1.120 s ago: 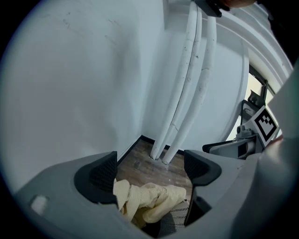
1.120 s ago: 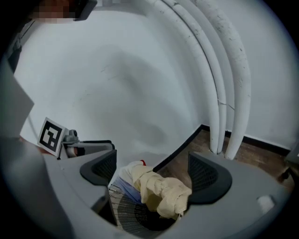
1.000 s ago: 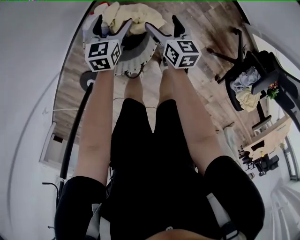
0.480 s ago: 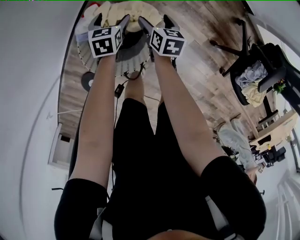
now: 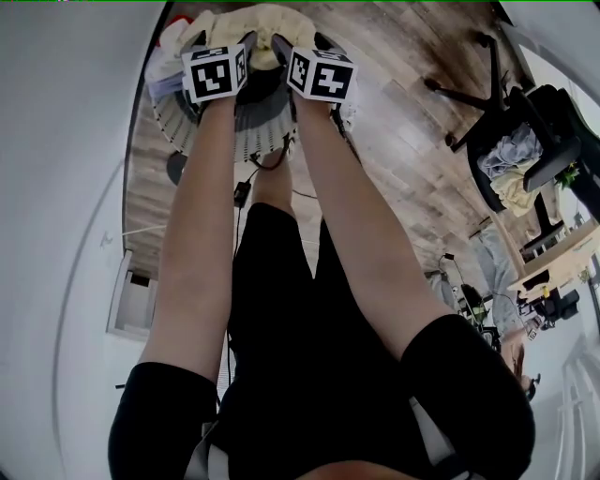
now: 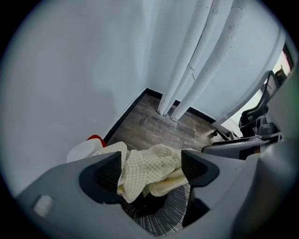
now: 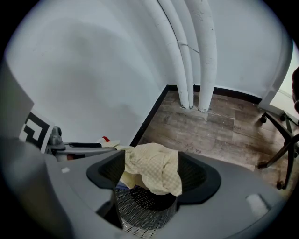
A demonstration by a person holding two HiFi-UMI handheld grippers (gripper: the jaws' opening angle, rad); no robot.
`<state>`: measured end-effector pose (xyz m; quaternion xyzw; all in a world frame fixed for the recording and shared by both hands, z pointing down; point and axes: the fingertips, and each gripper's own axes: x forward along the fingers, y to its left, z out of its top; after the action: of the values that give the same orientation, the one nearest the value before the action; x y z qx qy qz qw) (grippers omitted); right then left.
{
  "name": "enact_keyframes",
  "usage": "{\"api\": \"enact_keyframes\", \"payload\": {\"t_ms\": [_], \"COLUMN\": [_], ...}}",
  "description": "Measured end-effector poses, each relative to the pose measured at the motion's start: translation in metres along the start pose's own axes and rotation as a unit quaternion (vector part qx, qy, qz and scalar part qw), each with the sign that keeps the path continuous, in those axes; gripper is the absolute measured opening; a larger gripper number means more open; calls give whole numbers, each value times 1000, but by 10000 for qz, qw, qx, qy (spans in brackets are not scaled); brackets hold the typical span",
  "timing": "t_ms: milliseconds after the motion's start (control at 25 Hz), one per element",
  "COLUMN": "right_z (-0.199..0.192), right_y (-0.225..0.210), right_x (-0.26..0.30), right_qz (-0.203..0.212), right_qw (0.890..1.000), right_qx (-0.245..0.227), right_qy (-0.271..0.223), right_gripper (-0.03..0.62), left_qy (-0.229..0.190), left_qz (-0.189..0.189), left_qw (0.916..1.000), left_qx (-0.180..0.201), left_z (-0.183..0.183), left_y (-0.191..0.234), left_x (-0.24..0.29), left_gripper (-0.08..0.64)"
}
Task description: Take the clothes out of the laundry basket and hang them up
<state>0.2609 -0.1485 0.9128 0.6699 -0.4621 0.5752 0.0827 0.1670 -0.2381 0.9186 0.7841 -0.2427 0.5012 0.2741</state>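
Note:
A white mesh laundry basket [image 5: 258, 122] stands on the wood floor by the wall, with a pale yellow checked cloth [image 5: 267, 21] heaped on its top. Both grippers point steeply down at that heap, side by side. In the left gripper view, the left gripper [image 6: 149, 168] has the checked cloth [image 6: 147, 175] between its wide jaws, above the basket [image 6: 163, 214]. In the right gripper view, the right gripper [image 7: 152, 170] frames the cloth [image 7: 156, 172] the same way. Both pairs of jaws have just been closing, and I see no pad pressing the cloth.
A red and white item [image 6: 91, 142] lies at the basket's far side against the wall. White pipes [image 6: 187, 70] rise from the corner. An office chair [image 5: 511, 159] draped with clothes stands to the right. A black cable [image 5: 242, 192] runs over the floor by the person's legs.
Both grippers have sunk towards the basket and tipped further down. They stand closer together, over the yellow cloth.

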Motion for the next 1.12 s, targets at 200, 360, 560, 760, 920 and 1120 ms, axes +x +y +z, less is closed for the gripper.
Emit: {"api": "enact_keyframes", "payload": {"t_ms": [200,360,560,760,920,1120], "right_z": [-7,-18,-22,-22,-18,-18], "right_y": [0,-7,-11,-4,1,5], "right_x": [21,32,44,46,43,34], "right_qz": [-63,-165,-166,-20,80,212], "right_qw": [9995,9985,9980,9978,9981,9985], "right_qx": [159,200,160,108,-25,-15], "right_qy": [281,473,589,650,608,505], "right_gripper": [324,313,279,214,120,57], "left_qy": [202,407,663,663,492,250], "left_qz": [43,127,442,494,251,67], "left_qw": [9998,9991,9967,9964,9984,9996], "left_qx": [85,18,143,176,75,-87], "left_z": [-1,-11,-12,-11,-10,-9], "left_y": [-5,-2,12,13,1,-2], "left_x": [11,23,33,34,34,24], "left_gripper": [391,356,308,273,173,42]}}
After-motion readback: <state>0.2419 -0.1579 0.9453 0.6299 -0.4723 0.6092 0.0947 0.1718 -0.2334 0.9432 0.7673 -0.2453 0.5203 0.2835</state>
